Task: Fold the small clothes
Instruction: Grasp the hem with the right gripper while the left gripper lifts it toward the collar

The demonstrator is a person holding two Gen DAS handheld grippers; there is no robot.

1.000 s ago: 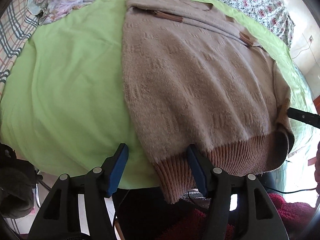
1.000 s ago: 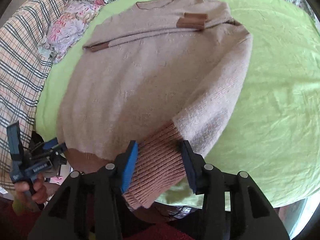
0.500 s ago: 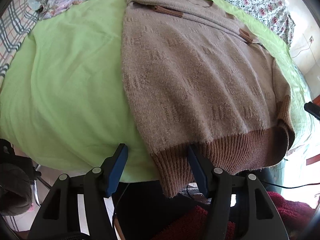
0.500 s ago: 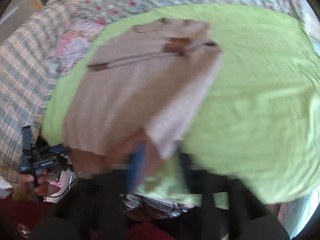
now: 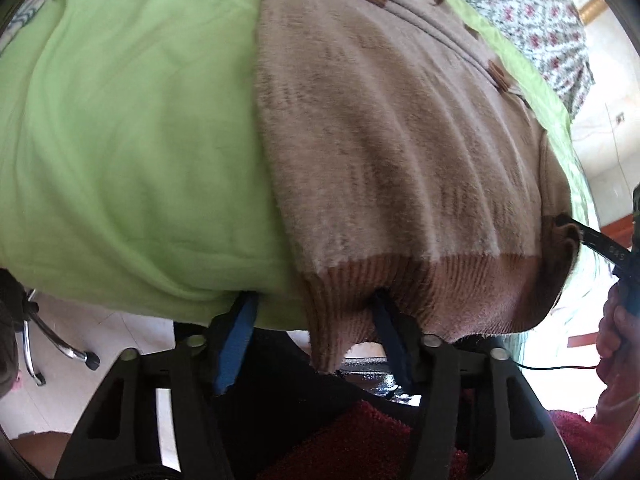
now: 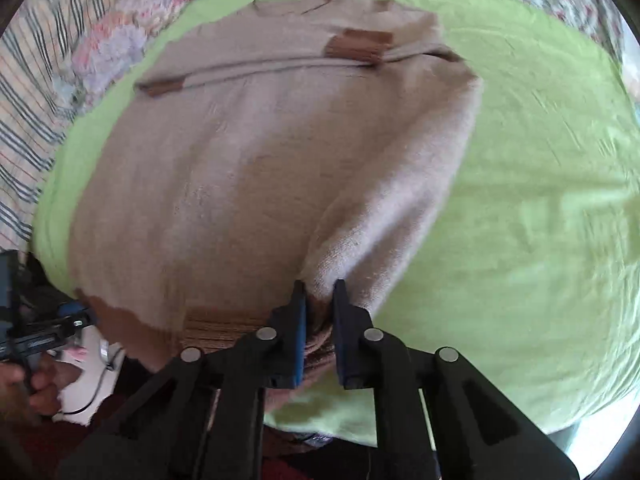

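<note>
Both grippers work the near edge of a beige sweater point(image 6: 256, 168) that lies flat on a lime-green sheet point(image 6: 540, 184). That sheet covers a bed whose floral cover point(image 5: 536, 12) shows past the far edge, with a plaid blanket point(image 6: 24, 92) off to one side. The sweater lies with its neckline away from the cameras, both sleeves folded across the chest, and its brown ribbed hem point(image 5: 440, 284) hanging over the bed's front edge. The right gripper point(image 6: 320, 320) is clamped on the sweater's near right corner, with bunched knit and rib squeezed between its narrow jaws. The left gripper point(image 5: 312, 320) stands wide apart at the left corner, one blue-padded finger point(image 5: 236, 340) beside the hem and the other tucked beneath the rib, the corner hanging between them ungripped
</note>
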